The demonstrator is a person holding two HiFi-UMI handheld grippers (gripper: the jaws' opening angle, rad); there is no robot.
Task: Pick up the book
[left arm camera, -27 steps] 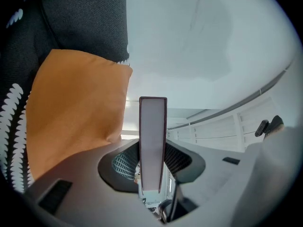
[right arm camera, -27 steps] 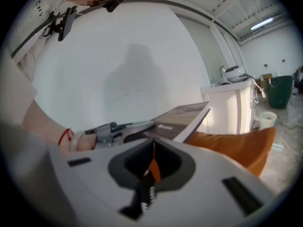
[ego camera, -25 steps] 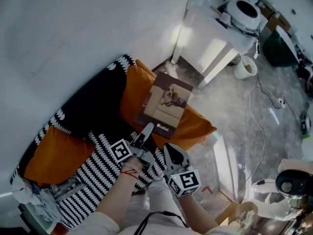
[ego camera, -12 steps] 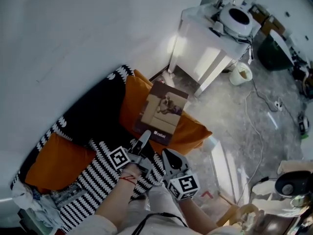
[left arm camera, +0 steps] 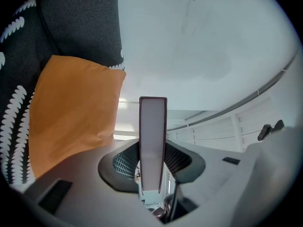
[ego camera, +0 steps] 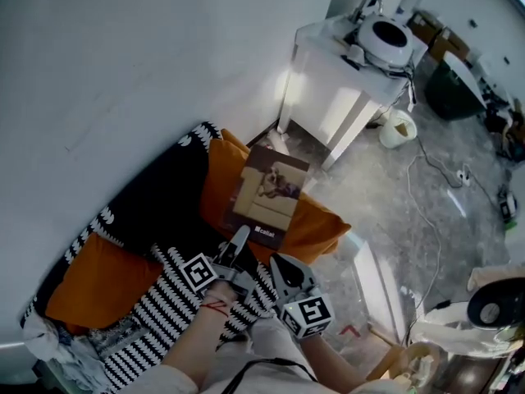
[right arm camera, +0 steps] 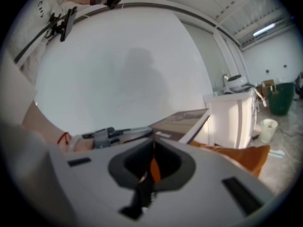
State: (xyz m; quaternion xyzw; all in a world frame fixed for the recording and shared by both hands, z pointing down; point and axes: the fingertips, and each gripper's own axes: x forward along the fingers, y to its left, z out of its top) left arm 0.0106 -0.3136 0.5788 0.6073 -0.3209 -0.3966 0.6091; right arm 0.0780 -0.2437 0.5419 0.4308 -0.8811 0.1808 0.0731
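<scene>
My left gripper (left arm camera: 152,161) is clamped on the book (ego camera: 267,194). The book stands edge-on between the jaws, pinched at its near end, and the rest reaches out over the orange cushion (ego camera: 321,223). My right gripper (right arm camera: 152,167) is closed on nothing, just beside the book's near corner. A white bucket (ego camera: 397,129) sits on the floor by the white table (ego camera: 326,89); I can't tell what is in it. The book has dark maroon covers, a pale picture panel and pale page edges.
</scene>
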